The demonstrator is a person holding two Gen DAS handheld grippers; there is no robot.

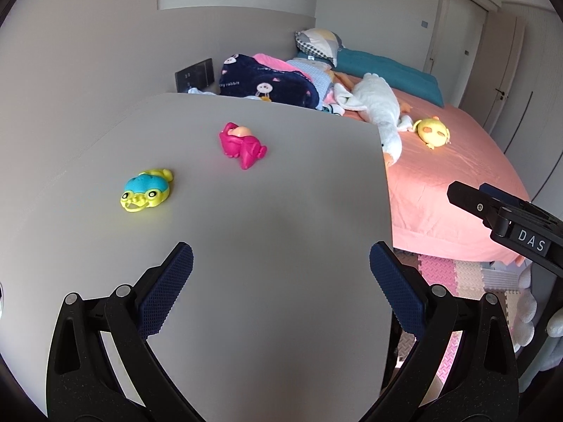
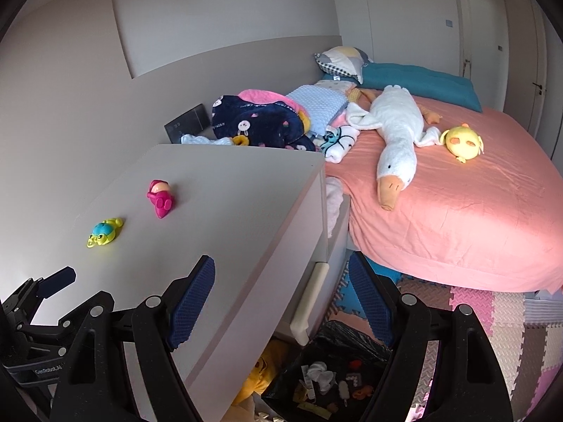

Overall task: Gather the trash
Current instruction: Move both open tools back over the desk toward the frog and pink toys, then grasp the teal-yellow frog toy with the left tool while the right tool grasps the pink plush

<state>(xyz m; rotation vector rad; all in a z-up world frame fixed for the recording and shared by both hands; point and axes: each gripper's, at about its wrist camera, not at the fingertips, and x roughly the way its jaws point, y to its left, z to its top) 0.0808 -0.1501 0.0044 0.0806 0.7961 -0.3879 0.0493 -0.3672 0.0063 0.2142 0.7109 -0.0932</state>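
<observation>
A black-lined trash bin (image 2: 329, 372) with scraps of paper and small bits inside stands on the floor beside the grey cabinet (image 2: 225, 211), below my right gripper (image 2: 281, 299). That gripper is open and holds nothing. My left gripper (image 1: 281, 274) is open too, hovering empty over the cabinet top (image 1: 264, 193). On that top lie a yellow and blue frog toy (image 1: 146, 191) (image 2: 105, 232) and a pink toy (image 1: 242, 144) (image 2: 161, 198). The right gripper shows at the right edge of the left wrist view (image 1: 506, 225), and the left gripper's finger (image 2: 56, 279) at the lower left of the right wrist view.
A bed with a pink sheet (image 2: 457, 211) carries a white goose plush (image 2: 397, 137), a yellow chick plush (image 2: 462, 142), folded blankets (image 2: 264, 119) and pillows. Coloured foam mats (image 2: 492, 309) cover the floor. A yellow plush (image 2: 260, 376) lies by the bin.
</observation>
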